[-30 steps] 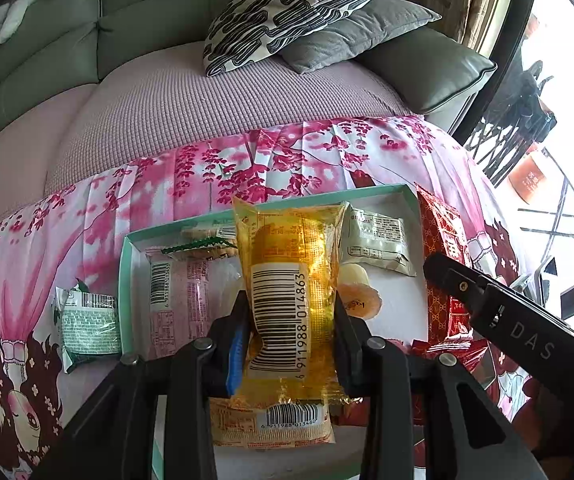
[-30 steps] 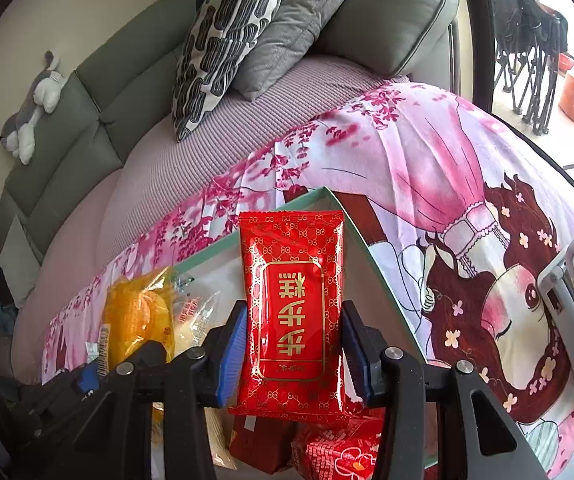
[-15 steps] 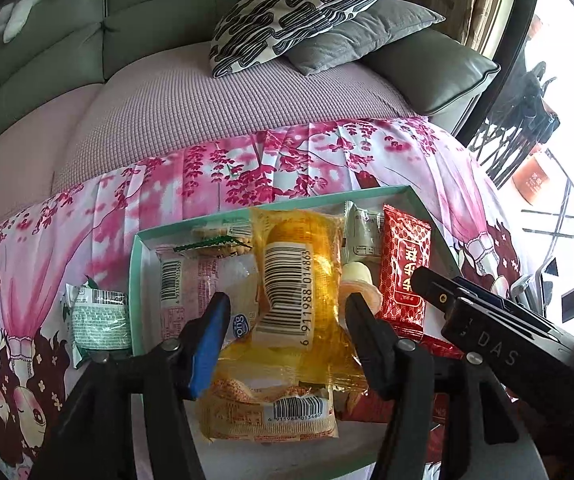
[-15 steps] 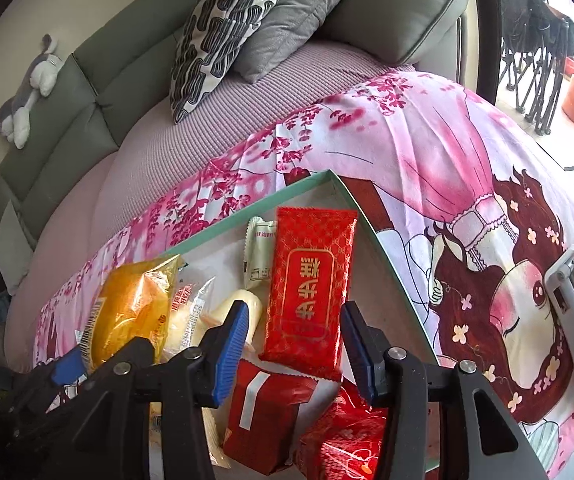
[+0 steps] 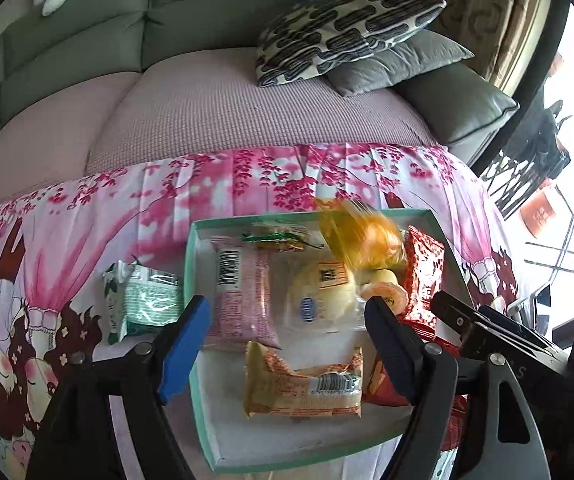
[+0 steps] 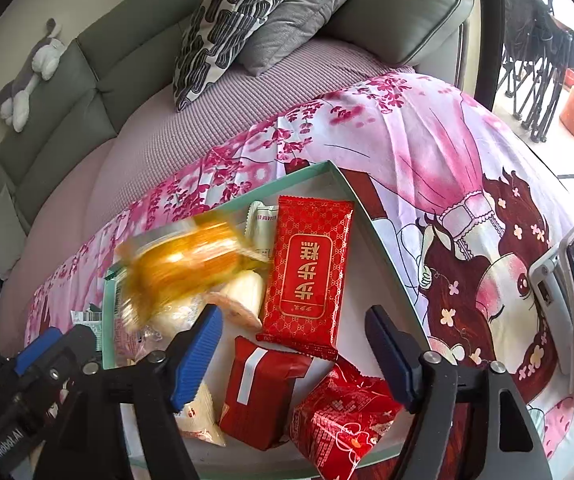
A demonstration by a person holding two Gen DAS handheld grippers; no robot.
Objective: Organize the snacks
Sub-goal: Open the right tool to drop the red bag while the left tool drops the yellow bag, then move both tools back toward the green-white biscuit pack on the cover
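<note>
Both grippers are opening w/ nothing between the jaws: left gripper (image 5: 287, 336), right gripper (image 6: 293, 346). Green packet (image 5: 141, 304) lies on the cloth just outside the tray (image 5: 203, 412), left of your left gripper, long axis pointing away from you. Left hand's nearer.

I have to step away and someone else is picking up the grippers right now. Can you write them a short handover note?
Left gripper: jaws opening, nothing between them.
Right gripper: jaws opening, nothing held.
The yellow packet is blurred, apparently tumbling into the green tray; the red packet lies flat in it.
Done: most snacks sit in the tray.
Left: the green-and-white packet lies on the pink cloth beside the tray.
</note>
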